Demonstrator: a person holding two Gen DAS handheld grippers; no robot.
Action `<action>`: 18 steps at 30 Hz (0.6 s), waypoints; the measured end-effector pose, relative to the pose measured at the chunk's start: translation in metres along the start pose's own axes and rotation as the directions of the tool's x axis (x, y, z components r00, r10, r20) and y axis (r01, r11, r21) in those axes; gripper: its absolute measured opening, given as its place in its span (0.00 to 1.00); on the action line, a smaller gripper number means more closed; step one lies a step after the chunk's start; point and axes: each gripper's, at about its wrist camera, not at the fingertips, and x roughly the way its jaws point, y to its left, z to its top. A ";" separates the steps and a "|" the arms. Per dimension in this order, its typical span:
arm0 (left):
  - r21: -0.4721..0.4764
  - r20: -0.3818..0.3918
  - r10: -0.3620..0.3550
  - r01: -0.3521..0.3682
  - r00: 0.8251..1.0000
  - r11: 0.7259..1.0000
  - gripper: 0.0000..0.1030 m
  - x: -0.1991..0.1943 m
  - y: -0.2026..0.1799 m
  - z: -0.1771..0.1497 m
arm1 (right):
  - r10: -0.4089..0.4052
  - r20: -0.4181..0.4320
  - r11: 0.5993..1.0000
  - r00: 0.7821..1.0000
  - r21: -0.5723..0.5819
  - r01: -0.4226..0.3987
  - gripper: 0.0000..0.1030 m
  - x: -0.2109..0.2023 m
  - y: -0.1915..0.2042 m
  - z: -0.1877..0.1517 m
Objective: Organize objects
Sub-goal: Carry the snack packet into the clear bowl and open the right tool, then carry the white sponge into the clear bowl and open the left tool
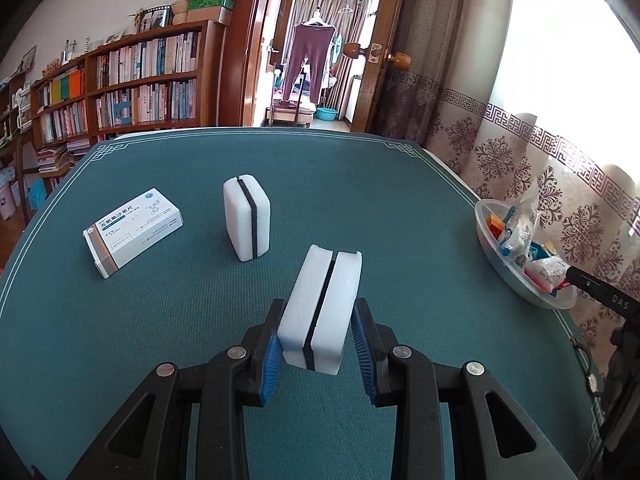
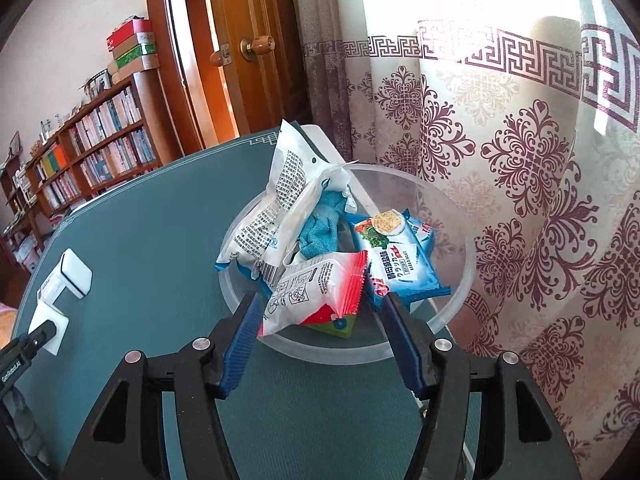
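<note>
My left gripper (image 1: 318,338) sits around a white sponge with a black middle layer (image 1: 322,308); the left pad touches it and a narrow gap shows at the right pad. A second such sponge (image 1: 247,218) stands upright farther on, and a white medicine box (image 1: 132,230) lies to its left on the green table mat (image 1: 160,320). My right gripper (image 2: 320,340) is open and empty over the near rim of a clear plastic bowl (image 2: 460,288) holding snack packets (image 2: 316,292) and a blue cloth (image 2: 322,224).
The bowl (image 1: 520,276) sits at the table's right edge beside a patterned curtain (image 1: 540,168). A bookshelf (image 1: 120,80) and an open doorway (image 1: 312,60) lie beyond the table. The left gripper's tip (image 2: 38,338) and both sponges (image 2: 74,274) show at the right view's left edge.
</note>
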 end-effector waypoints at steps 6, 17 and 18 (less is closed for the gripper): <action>0.036 -0.016 -0.056 0.057 0.998 0.998 0.34 0.002 -0.030 0.003 | 0.009 0.007 1.000 1.000 -0.010 -0.009 0.61 -0.009 -0.008 -0.005; 0.149 -0.048 -0.160 0.166 0.986 0.975 0.34 0.013 -0.107 0.014 | 0.044 -0.001 0.998 0.999 -0.049 -0.044 0.61 -0.027 -0.021 -0.027; 0.162 -0.050 -0.168 0.174 0.984 0.971 0.34 0.014 -0.115 0.014 | 0.048 -0.002 0.998 0.999 -0.048 -0.048 0.61 -0.027 -0.023 -0.028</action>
